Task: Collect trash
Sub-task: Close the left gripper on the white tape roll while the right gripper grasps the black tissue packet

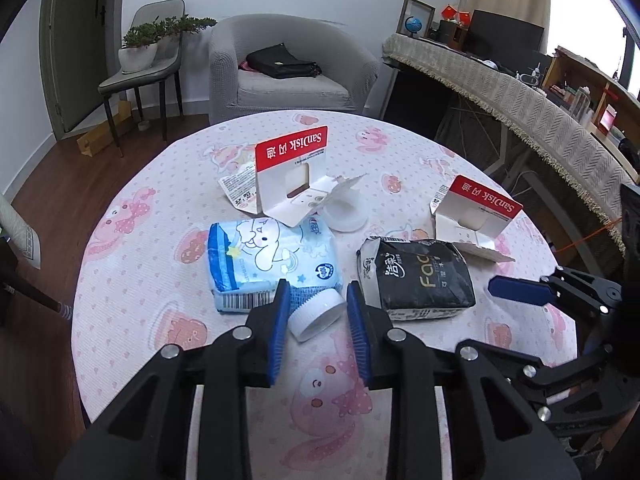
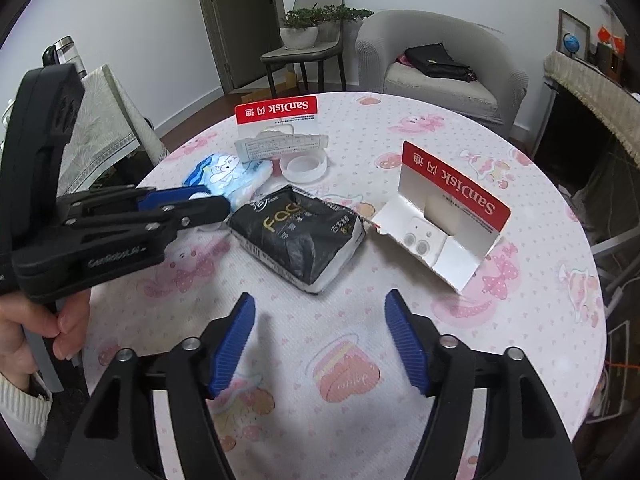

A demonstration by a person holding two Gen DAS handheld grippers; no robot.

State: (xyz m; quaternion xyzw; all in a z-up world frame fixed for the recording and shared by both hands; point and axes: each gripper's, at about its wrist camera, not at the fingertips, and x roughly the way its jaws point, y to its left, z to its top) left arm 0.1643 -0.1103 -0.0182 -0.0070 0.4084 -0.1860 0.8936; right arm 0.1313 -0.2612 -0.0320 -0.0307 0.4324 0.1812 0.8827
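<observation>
Your left gripper (image 1: 318, 312) brackets the white cap (image 1: 316, 315), pads not touching, while your right gripper (image 2: 320, 340) gapes empty.

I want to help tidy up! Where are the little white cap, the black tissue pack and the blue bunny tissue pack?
white bottle cap (image 1: 316, 316): left wrist view, its ribbed side.
black tissue pack (image 2: 298, 236): right wrist view, its top face.
blue tissue pack (image 1: 272, 258): left wrist view, the cartoon print.
</observation>
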